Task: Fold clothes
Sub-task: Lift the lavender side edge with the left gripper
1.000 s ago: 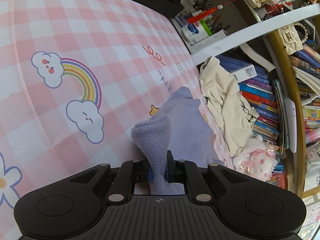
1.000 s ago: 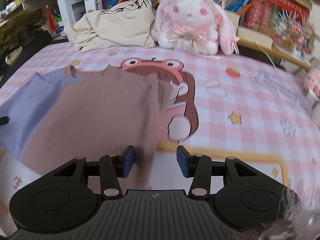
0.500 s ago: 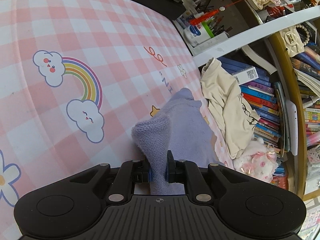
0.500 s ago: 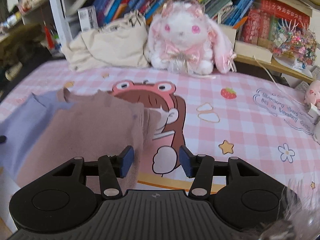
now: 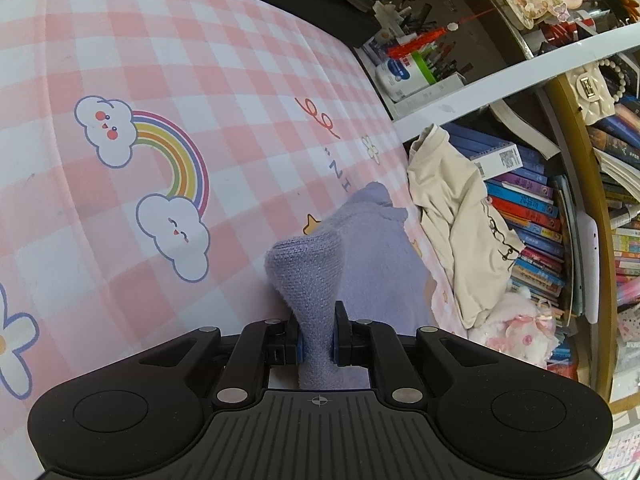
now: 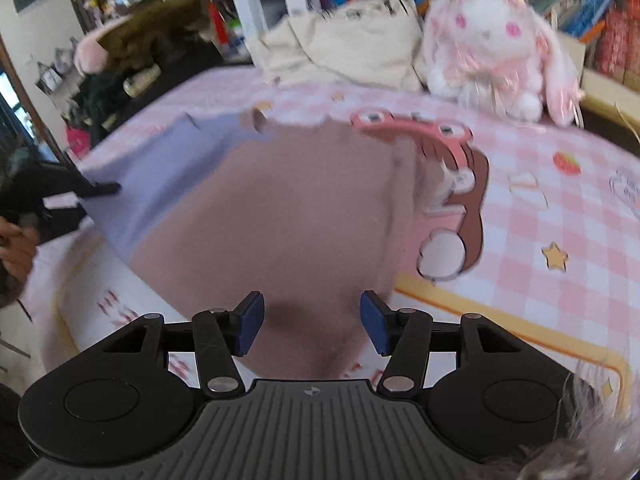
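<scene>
Left gripper (image 5: 317, 338) pinches a raised fold of the lavender knit garment (image 5: 380, 264) on the pink checked sheet (image 5: 160, 60); right gripper (image 6: 311, 322), jaws just widening (pads clear), hovers over its brownish part (image 6: 280, 216).

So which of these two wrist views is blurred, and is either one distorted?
Left wrist view: sharp, with the knit of the purple garment crisp; fisheye bends the bookshelf. Right wrist view: motion-smeared across the brown garment and plush rabbit, though the right hand-held gripper stays crisp.
</scene>
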The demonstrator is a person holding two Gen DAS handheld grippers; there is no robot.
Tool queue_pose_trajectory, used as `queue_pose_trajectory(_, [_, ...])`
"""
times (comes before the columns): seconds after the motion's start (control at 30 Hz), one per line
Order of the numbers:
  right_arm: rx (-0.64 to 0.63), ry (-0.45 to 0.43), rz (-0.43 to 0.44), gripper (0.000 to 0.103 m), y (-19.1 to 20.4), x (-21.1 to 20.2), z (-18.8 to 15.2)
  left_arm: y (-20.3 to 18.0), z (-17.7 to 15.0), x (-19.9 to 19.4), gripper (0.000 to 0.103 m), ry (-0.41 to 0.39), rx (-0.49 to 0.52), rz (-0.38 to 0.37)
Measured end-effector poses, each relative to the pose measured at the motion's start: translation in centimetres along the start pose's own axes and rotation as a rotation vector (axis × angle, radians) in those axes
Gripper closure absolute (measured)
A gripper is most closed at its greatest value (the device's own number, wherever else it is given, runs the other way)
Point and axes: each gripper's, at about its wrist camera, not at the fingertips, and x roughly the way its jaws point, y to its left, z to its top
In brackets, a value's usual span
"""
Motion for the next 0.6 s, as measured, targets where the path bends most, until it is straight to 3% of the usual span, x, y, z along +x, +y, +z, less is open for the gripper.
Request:
queue_pose_trajectory(0.07, [0.009,0.015,-0.029,0.047,-0.5,0.1,-0.2,-0.1,0.0,0.0,0.091,-0.002,0.001,0.005])
queue_pose_trajectory(0.2, [0.024,0.014,0.005,0.047,-1.4,-0.5,-0.8,-0.3,-0.2,-0.1,0.091,-0.009,0.006,0.017])
queue_pose_trajectory(0.4, [0.059,-0.046,-0.092,0.047,-2.3,-1.5,-1.2,-0.6,-0.4,-0.1,0.091,-0.024,0.013,0.037])
queue_pose_trajectory(0.6, [0.053,-0.102,-0.100,0.048,-2.4,-1.8,-1.1,-0.7,-0.5,-0.1,0.091,-0.032,0.019,0.045])
